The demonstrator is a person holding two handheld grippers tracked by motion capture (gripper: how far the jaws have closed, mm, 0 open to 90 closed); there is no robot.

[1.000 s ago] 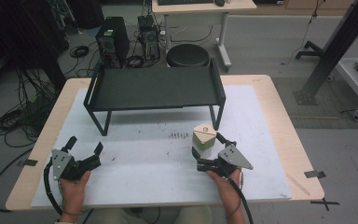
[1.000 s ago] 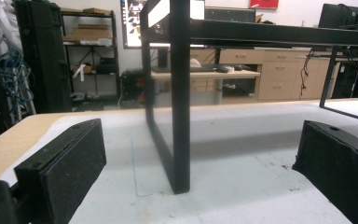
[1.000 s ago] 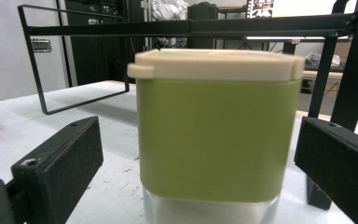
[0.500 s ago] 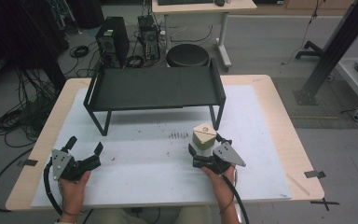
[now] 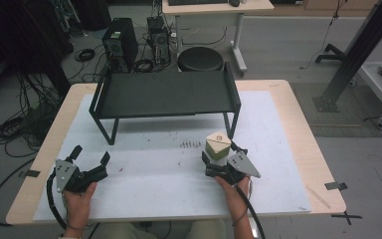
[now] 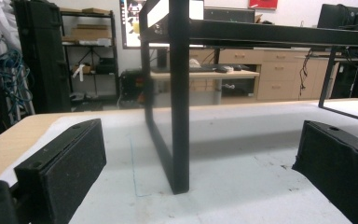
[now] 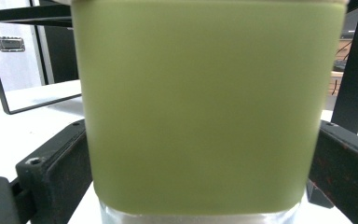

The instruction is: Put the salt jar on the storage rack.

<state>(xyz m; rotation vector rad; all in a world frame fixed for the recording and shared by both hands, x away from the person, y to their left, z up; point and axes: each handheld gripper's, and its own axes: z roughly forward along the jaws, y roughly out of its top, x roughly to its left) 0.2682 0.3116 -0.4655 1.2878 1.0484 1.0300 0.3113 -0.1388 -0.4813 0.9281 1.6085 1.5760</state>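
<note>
While its 2 black jaws sit on either side of the green container point(image 7: 200, 107), the right gripper point(image 5: 222, 158) looks closed around it, pads at or against both side walls; contact seems made in the right gripper view, but a hairline gap cannot be ruled out. Container stands upright on the white mat point(image 5: 154, 184), pale lid on top, clear base band showing at the bottom of the right gripper view. In the high view it sits just in front of the right front leg of the black rack point(image 5: 164, 94), near but not touching it. The person's right hand point(image 5: 231, 191) grips the tool from the near edge, cable trailing back. Left gripper point(image 5: 90, 160) rests low on the mat at the near left, jaws spread wide apart with nothing between them; the left gripper view looks between its pads at the rack's left front leg point(image 6: 179, 93), which is well ahead of the jaws. Left hand point(image 5: 77, 199) holds that tool. Small dark specks point(image 5: 190, 144) lie on the mat between rack and container. The 2 grippers are well apart.
</note>
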